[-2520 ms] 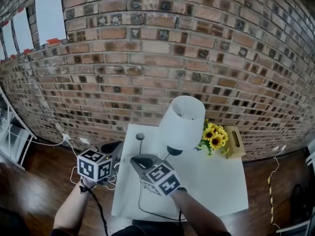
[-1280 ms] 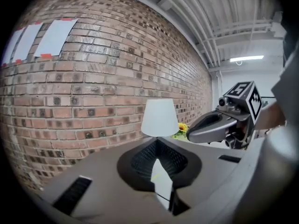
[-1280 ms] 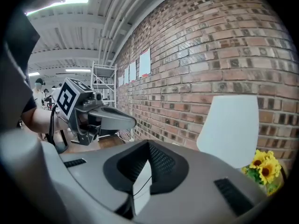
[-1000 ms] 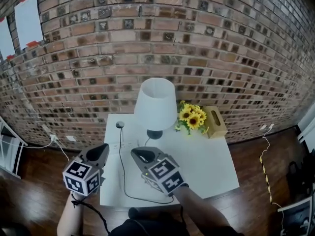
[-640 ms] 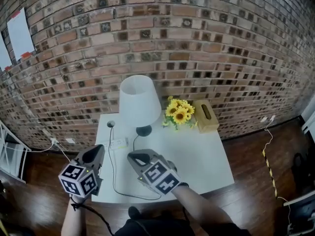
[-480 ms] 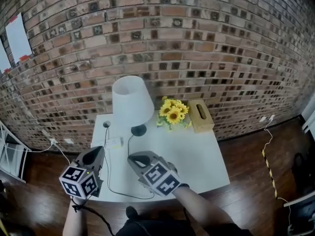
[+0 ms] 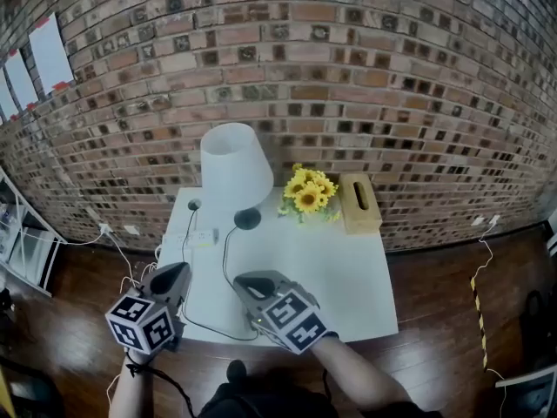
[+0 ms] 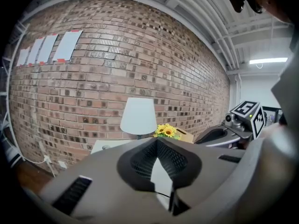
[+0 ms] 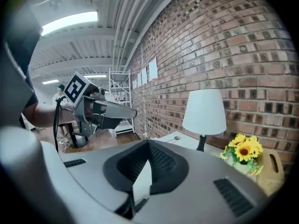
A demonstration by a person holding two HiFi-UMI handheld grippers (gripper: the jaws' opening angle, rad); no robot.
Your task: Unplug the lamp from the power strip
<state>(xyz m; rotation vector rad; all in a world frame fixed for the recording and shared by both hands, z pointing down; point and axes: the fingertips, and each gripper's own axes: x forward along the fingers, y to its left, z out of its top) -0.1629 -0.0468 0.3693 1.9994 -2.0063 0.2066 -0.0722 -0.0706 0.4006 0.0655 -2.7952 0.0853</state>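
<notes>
The lamp (image 7: 231,168) has a white shade and a dark base (image 7: 247,219) and stands at the back left of the white table (image 7: 348,277). Its black cord (image 7: 224,273) loops toward the table's front. The white power strip (image 7: 200,239) lies left of the base. My left gripper (image 7: 174,277) hovers at the table's front left corner, shut and empty. My right gripper (image 7: 248,281) is beside it over the front edge, also shut and empty. Both are well short of the strip. The lamp (image 8: 138,116) shows ahead in the left gripper view, and the lamp (image 9: 204,112) in the right gripper view too.
Sunflowers (image 7: 306,197) and a tan tissue box (image 7: 357,203) sit at the table's back, against the brick wall. A small dark round object (image 7: 194,205) lies behind the strip. White cables (image 7: 139,273) trail on the wood floor to a wall outlet (image 7: 104,229). A shelf (image 7: 22,246) stands far left.
The head view has swung, so the table has slid left and back a little. Both grippers stay shut, side by side, now lower by the table's front edge.
</notes>
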